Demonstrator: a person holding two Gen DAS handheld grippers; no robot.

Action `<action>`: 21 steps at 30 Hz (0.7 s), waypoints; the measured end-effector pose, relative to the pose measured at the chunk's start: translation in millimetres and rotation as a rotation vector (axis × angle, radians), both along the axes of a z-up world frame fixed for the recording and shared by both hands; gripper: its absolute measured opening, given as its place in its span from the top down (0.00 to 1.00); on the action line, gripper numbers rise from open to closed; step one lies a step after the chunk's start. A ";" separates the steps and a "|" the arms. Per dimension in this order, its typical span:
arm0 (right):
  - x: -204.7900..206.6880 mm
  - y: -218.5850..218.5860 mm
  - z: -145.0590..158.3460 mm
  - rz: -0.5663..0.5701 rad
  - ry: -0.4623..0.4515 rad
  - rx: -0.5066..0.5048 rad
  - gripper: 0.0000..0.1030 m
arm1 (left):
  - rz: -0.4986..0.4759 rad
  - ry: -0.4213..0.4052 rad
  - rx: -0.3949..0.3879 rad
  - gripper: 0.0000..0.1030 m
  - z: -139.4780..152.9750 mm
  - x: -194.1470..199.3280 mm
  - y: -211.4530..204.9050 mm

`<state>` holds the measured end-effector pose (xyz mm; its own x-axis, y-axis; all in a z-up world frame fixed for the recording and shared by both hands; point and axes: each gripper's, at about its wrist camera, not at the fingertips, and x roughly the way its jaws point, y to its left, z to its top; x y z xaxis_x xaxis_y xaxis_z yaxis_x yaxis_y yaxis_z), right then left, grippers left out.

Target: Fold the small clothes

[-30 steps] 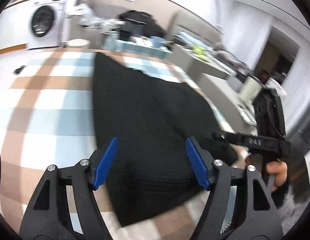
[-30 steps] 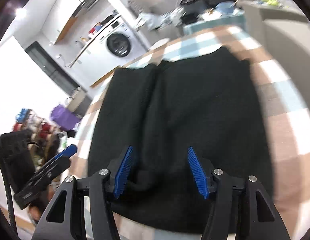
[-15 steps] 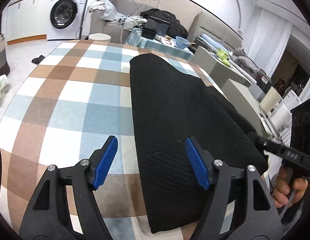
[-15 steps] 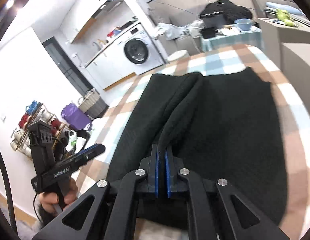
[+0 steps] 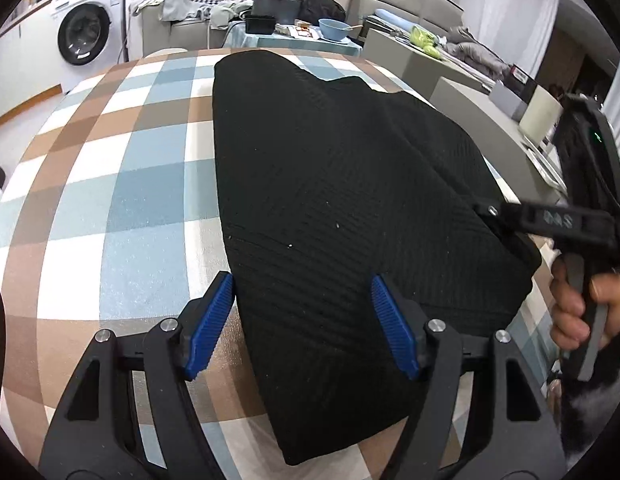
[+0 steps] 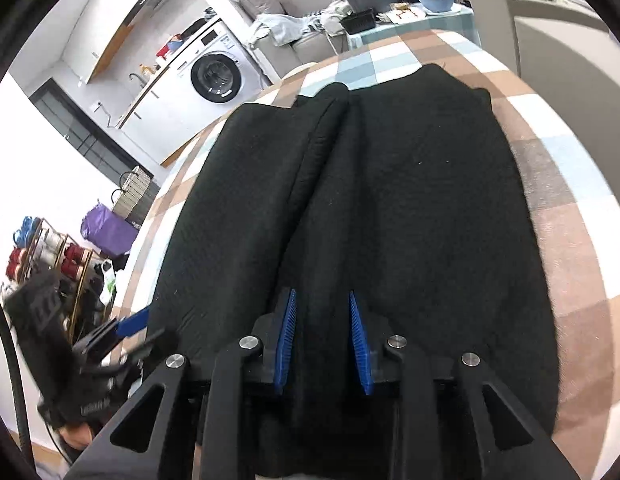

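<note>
Black knit garment — lying flat, one side folded over. Its near edge lies between the right fingers, a lengthwise ridge running ahead.

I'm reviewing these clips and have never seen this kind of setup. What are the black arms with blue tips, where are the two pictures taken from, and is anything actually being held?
There is no robot here. A person holds a hand-operated two-finger gripper in each hand, and each gripper carries a fisheye camera looking forward along its blue-padded fingers. One picture comes from the left gripper, the other from the right gripper.

A black knit garment lies on a table covered by a checked cloth, with a raised fold running along it.

The left gripper is wide open, over the garment's near end, gripping nothing. The right gripper's pads stand apart with fabric between them; it looks open rather than clamped. In the left view you can also see the person's hand holding the right gripper.
</note>
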<state>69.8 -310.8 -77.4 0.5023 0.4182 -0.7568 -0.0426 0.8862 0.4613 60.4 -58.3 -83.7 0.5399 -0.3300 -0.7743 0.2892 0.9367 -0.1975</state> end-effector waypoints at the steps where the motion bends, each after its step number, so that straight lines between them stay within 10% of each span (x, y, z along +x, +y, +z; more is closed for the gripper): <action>1: 3.6 -2.2 0.8 -0.005 -0.009 0.008 0.79 | 0.001 0.001 -0.001 0.34 0.7 0.1 0.7; 2: 6.8 -0.9 1.6 -0.008 -0.013 0.004 0.94 | 0.003 0.003 -0.006 0.34 1.5 0.2 1.4; 6: 3.8 0.8 23.5 0.014 -0.112 0.000 0.95 | 0.024 -0.007 -0.020 0.34 7.3 -1.0 5.9; 10: 8.8 -1.2 6.1 -0.025 -0.004 -0.163 0.93 | 0.025 0.013 -0.021 0.34 3.8 0.8 5.4; 21: -21.9 23.3 27.3 0.169 -0.033 0.066 0.63 | 0.020 -0.002 -0.024 0.34 8.0 -3.0 6.4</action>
